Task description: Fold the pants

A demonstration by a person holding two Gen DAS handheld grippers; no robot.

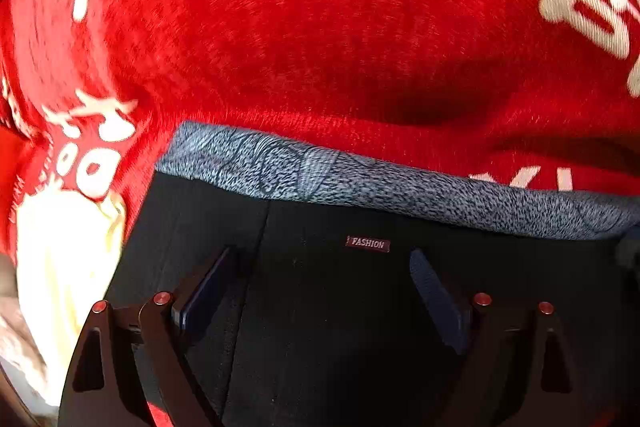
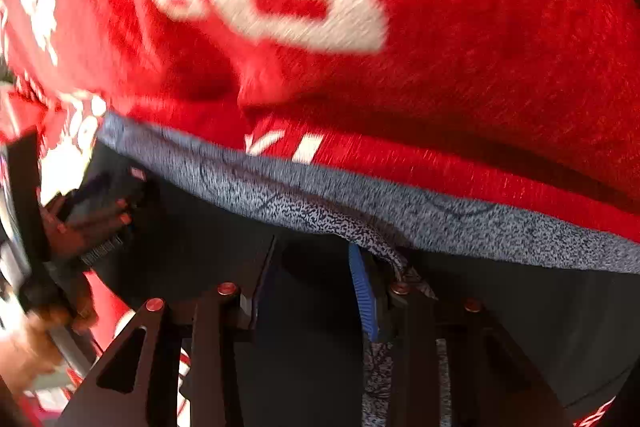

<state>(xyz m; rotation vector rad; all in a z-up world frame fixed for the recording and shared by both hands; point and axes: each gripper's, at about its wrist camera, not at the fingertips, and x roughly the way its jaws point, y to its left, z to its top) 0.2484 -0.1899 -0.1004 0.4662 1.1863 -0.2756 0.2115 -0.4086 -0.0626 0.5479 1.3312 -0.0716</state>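
While the black pants [image 1: 320,307] are spread on a red cloth [image 1: 320,27], the left gripper [image 1: 324,267] is held wide open above them; a grey drawstring [image 2: 384,247] is draped against the half-closed right gripper [image 2: 316,267].

between my left fingers, just ahead of them, a small dark red label [image 1: 367,243] sewn on the black pants [image 1: 320,307] reads "fashion". the big white characters on the red cloth [image 1: 320,7] beyond are too blurred for me to read.
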